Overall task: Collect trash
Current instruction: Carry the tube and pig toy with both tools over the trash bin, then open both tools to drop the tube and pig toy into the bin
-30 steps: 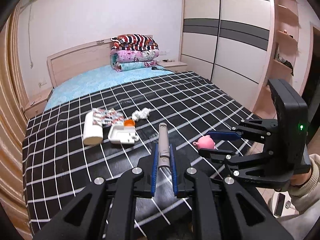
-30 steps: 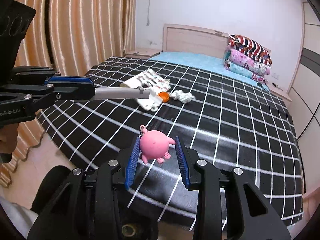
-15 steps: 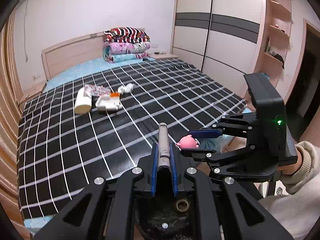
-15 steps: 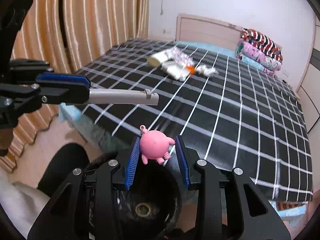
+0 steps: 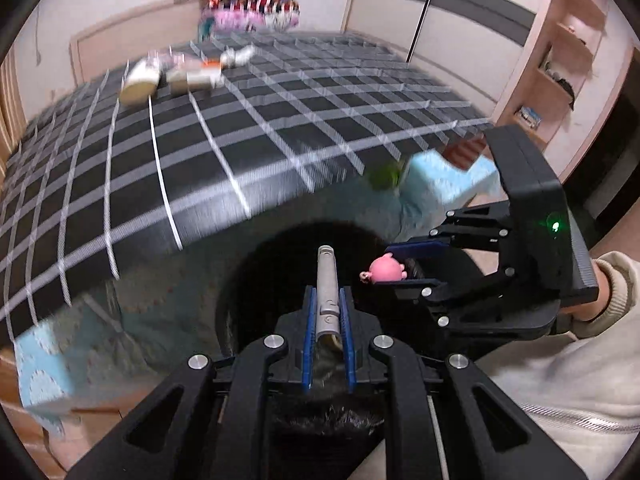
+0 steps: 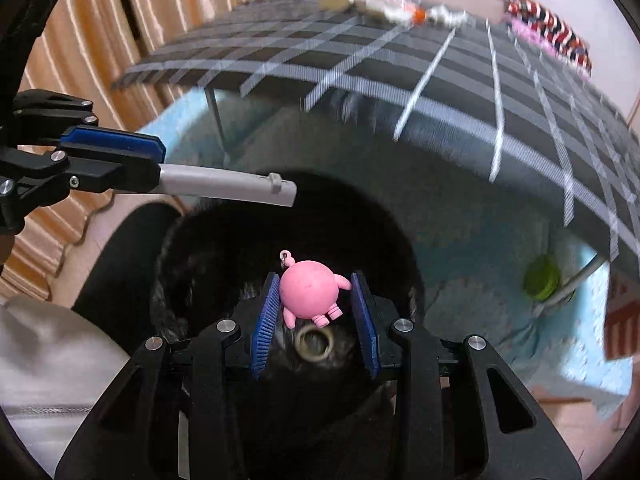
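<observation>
My left gripper is shut on a grey tube-shaped piece, held over the dark mouth of a black bin; the tube also shows in the right wrist view. My right gripper is shut on a pink pig charm, also over the bin; the charm also shows in the left wrist view. A roll of tape lies inside the bin. More trash lies far back on the checked bed.
The bin stands on the floor at the foot of the bed. A green round object sits under the bed's edge. Orange curtains hang at the left, a wardrobe and shelves at the right.
Both grippers have drawn back from the bed and tipped down over the bin, still holding the tube and the pig charm. The bed has slid up and away in both views.
</observation>
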### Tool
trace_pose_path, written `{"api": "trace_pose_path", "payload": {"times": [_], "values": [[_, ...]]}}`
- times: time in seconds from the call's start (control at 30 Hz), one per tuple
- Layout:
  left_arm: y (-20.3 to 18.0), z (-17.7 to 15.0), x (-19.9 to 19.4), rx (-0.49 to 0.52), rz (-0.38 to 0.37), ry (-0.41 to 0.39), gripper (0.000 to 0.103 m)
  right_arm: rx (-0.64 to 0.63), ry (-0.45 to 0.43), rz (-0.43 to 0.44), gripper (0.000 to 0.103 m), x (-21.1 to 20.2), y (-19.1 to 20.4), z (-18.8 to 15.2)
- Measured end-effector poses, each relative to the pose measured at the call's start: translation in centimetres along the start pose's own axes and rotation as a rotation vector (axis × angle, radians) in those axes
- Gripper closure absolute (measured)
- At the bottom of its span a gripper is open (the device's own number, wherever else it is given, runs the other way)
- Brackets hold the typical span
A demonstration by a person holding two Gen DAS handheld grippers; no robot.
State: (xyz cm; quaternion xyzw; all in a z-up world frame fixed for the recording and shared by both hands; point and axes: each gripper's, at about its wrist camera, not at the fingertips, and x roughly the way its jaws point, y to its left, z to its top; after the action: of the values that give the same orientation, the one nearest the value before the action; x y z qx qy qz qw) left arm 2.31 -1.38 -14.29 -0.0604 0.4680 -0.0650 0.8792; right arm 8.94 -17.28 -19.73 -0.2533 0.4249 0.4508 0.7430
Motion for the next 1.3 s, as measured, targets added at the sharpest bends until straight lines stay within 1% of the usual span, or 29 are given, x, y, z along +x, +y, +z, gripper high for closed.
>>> {"api": "trace_pose_path", "payload": {"times": [0.17, 0.23, 0.37, 0.57, 0.77, 0.87, 0.97, 1.0, 1.03, 1.07, 1.1, 1.3], "values": [[0.8, -1.3, 3.3, -0.033, -0.008, 0.083, 0.092, 0.022, 0.067, 0.022, 0.067, 2.3, 0.0, -1.3], [1.1, -1.8, 4.5, -0.045, -0.021, 0.11, 0.092, 0.032, 0.086, 0.024, 0.067, 3.1, -0.3, -1.2], [1.3, -2.7, 6.3, -0.057, -0.015, 0.155, 0.092, 0.057, 0.115, 0.016, 0.067, 4.6, -1.0, -1.0], [1.5, -4.1, 9.5, -0.083, -0.003, 0.247, 0.092, 0.093, 0.152, 0.032, 0.067, 6.5, -1.4, -0.9], [1.6, -4.1, 9.9, -0.106, -0.013, 0.267, 0.092, 0.095, 0.161, 0.041, 0.066, 7.4, -1.5, -0.4], [1.7, -4.0, 10.0, -0.114, -0.039, 0.267, 0.092, 0.09, 0.16, 0.057, 0.066, 7.6, -1.4, -0.2], [1.8, -4.0, 10.1, -0.124, -0.049, 0.268, 0.087, 0.089, 0.147, 0.072, 0.065, 7.6, -1.2, 0.0], [1.7, -4.0, 10.1, -0.128, -0.051, 0.266, 0.078, 0.092, 0.142, 0.078, 0.063, 7.6, -1.2, 0.0], [1.7, -4.0, 10.0, -0.13, -0.05, 0.263, 0.064, 0.095, 0.139, 0.083, 0.058, 7.5, -1.2, 0.1], [1.7, -4.0, 9.9, -0.129, -0.049, 0.255, 0.056, 0.096, 0.134, 0.084, 0.057, 7.4, -1.1, 0.0], [1.7, -3.9, 9.6, -0.132, -0.046, 0.237, 0.046, 0.097, 0.128, 0.086, 0.057, 7.2, -1.1, 0.0], [1.7, -3.4, 8.0, -0.13, -0.031, 0.183, 0.045, 0.13, 0.1, 0.083, 0.057, 5.9, -1.7, 0.0]]}}
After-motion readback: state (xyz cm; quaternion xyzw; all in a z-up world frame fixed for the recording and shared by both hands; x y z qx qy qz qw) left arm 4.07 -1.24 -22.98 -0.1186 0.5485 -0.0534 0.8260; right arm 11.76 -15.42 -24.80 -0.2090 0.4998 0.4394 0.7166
